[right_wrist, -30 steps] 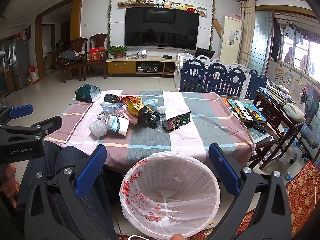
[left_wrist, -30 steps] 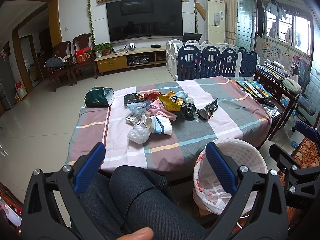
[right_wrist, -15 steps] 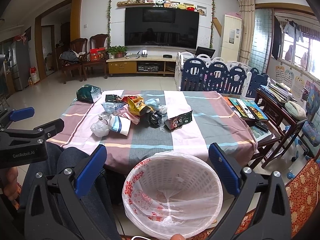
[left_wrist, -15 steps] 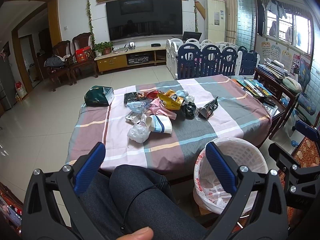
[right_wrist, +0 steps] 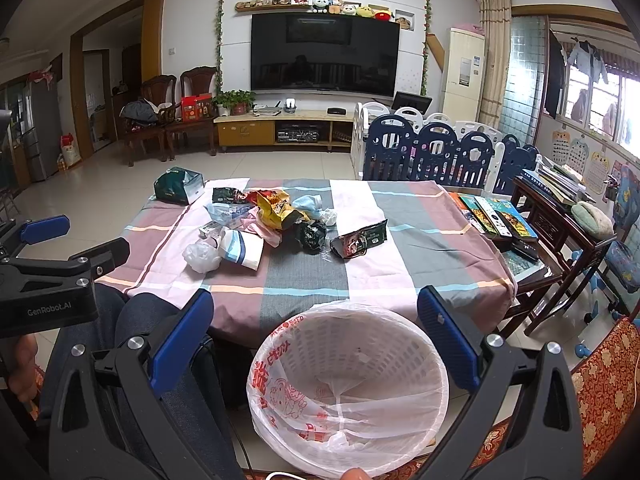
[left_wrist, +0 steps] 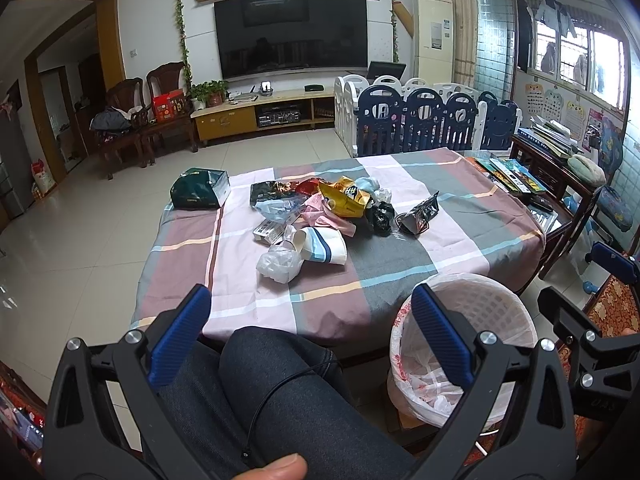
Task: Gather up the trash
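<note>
Nearest to me, my left gripper (left_wrist: 310,338) hangs over my lap with its blue pads spread wide and nothing between them; my knee in dark trousers (left_wrist: 280,384) fills the space below it. My right gripper (right_wrist: 314,334) is likewise wide apart and empty, poised above the white waste basket (right_wrist: 400,332) (lined with a thin plastic bag printed in red), which stands on the floor just off the near edge of the table (right_wrist: 400,276).

The table wears a striped cloth in pink, grey and mauve. Closest to its near edge, left of centre, lies a crumpled clear plastic bag (left_wrist: 279,266), touching a tipped-over paper cup (left_wrist: 326,246) with a blue band. Behind those sits the main heap of trash: a small white box (left_wrist: 267,232), a bluish plastic wrapper (left_wrist: 278,209), pink paper (left_wrist: 326,216), a yellow snack bag (left_wrist: 346,198), and a black plastic bag (left_wrist: 380,218). Slightly apart to the right rests a dark foil packet (left_wrist: 420,216). At the far left corner is a green tissue pack (left_wrist: 200,194). Books (right_wrist: 492,212) lie along the right edge.

Beyond the table stand a blue and white playpen fence (right_wrist: 436,156) and a wall television (right_wrist: 324,54).
</note>
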Motion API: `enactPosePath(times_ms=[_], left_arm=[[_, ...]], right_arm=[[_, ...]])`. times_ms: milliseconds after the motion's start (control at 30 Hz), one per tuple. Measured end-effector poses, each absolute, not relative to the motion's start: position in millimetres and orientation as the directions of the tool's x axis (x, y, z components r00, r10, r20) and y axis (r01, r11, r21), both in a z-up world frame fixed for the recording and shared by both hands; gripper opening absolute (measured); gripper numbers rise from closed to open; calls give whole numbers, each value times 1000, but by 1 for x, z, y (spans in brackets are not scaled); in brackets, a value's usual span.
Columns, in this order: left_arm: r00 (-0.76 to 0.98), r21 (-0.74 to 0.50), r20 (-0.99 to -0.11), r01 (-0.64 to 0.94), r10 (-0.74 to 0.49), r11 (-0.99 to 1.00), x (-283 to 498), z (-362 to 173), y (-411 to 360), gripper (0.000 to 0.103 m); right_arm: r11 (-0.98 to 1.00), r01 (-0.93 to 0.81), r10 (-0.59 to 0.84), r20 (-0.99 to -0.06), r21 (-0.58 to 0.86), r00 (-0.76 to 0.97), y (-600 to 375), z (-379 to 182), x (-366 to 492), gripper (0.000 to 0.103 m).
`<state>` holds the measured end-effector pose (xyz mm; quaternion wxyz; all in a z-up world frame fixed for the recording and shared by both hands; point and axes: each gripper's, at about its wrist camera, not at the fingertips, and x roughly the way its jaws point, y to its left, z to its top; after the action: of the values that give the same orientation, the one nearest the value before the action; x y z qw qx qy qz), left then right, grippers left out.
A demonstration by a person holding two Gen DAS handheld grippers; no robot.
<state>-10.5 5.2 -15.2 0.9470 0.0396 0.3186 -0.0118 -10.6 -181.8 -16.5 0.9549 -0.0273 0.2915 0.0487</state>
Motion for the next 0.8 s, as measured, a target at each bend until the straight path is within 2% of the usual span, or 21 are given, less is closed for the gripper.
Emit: enactPosePath(times_ms=[800], left_arm=[[788,57,-615,31,11,998,-5,-15,12,100]], right_arm=[[996,-88,61,-574,-18,817,-185,-18,-9,100]])
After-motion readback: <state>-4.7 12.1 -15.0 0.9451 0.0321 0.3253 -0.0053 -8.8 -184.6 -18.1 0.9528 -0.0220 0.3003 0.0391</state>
